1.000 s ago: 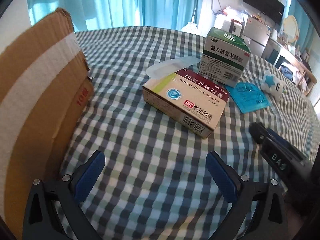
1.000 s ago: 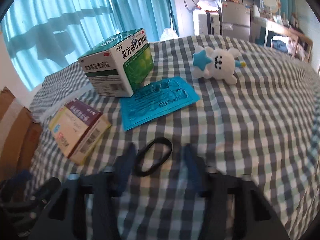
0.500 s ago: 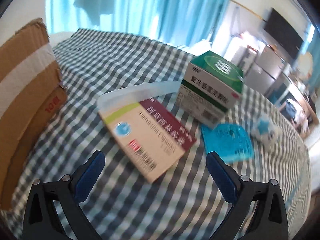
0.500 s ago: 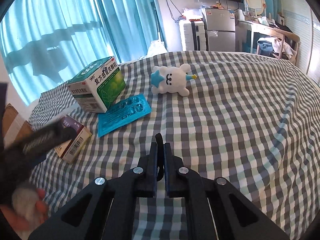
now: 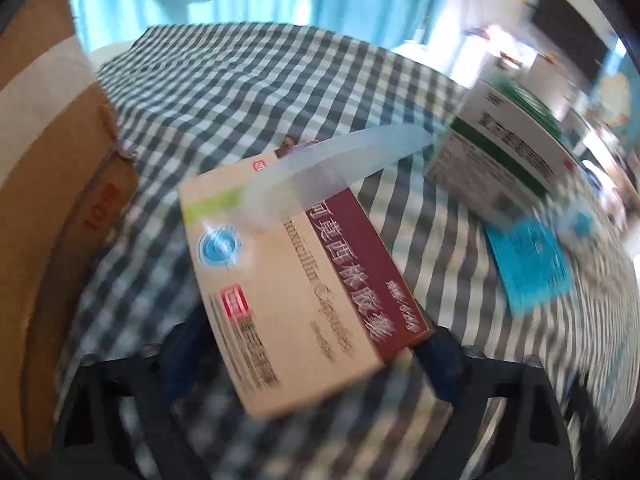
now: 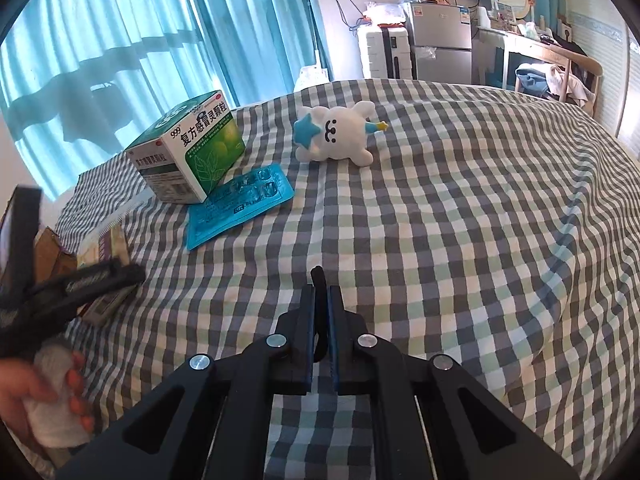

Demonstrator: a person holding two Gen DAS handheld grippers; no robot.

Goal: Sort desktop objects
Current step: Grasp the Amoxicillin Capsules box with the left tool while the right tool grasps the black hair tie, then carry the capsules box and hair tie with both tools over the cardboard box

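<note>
A tan and maroon amoxicillin box (image 5: 296, 280) lies on the checked cloth, its near end between the blue pads of my left gripper (image 5: 312, 352). The jaws are closing around it; blur hides whether the pads touch its sides. A translucent plastic strip (image 5: 340, 168) rests across the box's far end. My right gripper (image 6: 320, 288) is shut on a black hair tie (image 6: 318, 274), held above the cloth. A green and white medicine box (image 6: 188, 148), a blue blister pack (image 6: 240, 204) and a white plush toy (image 6: 336, 136) lie farther back.
A tall cardboard box (image 5: 48, 184) stands against the table's left side. In the right wrist view a hand (image 6: 44, 388) holds the left gripper's handle at the lower left. A fridge, a suitcase and curtains stand beyond the checked tablecloth (image 6: 460, 220).
My left gripper has moved forward and down onto the amoxicillin box, and its jaws have narrowed around it. My right gripper has shut on the hair tie and lifted it off the cloth.
</note>
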